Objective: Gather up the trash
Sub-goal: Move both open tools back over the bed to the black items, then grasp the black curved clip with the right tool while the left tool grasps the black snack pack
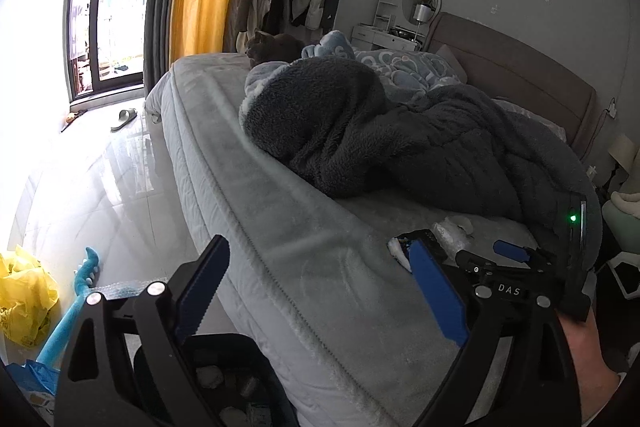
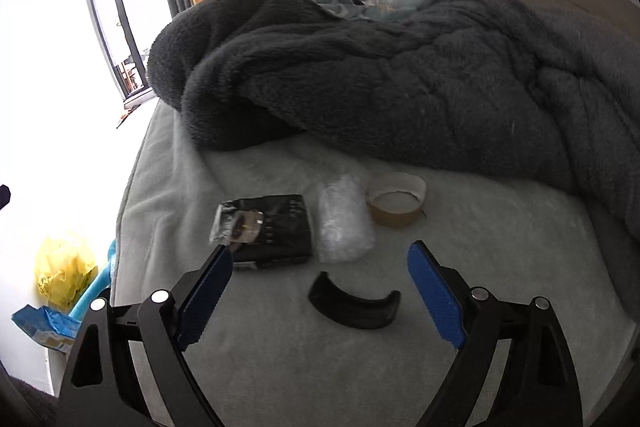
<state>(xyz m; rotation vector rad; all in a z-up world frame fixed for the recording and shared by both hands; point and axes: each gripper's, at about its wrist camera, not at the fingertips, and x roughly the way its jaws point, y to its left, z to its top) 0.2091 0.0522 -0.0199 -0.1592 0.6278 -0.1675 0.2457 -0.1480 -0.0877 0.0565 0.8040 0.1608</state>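
Note:
Several pieces of trash lie on the grey bed [image 2: 480, 267] in the right wrist view: a black foil packet [image 2: 266, 231], a clear plastic wrap [image 2: 344, 221], a brown tape roll [image 2: 396, 199] and a curved black piece [image 2: 354, 305]. My right gripper [image 2: 320, 259] hangs open just above the curved piece, with nothing between its fingers. My left gripper [image 1: 320, 247] is open and empty over the bed's edge. Below it stands a black bin [image 1: 224, 341] with crumpled scraps inside. The packet [image 1: 402, 241] and wrap [image 1: 452, 229] show partly behind its right finger.
A dark fleece blanket [image 2: 400, 75] is heaped across the bed behind the trash, and a grey cat [image 1: 272, 47] sits at the far side. A yellow bag [image 1: 24, 303] and a blue stick [image 1: 76, 303] lie on the shiny floor. A hand [image 1: 580, 343] holds the other tool.

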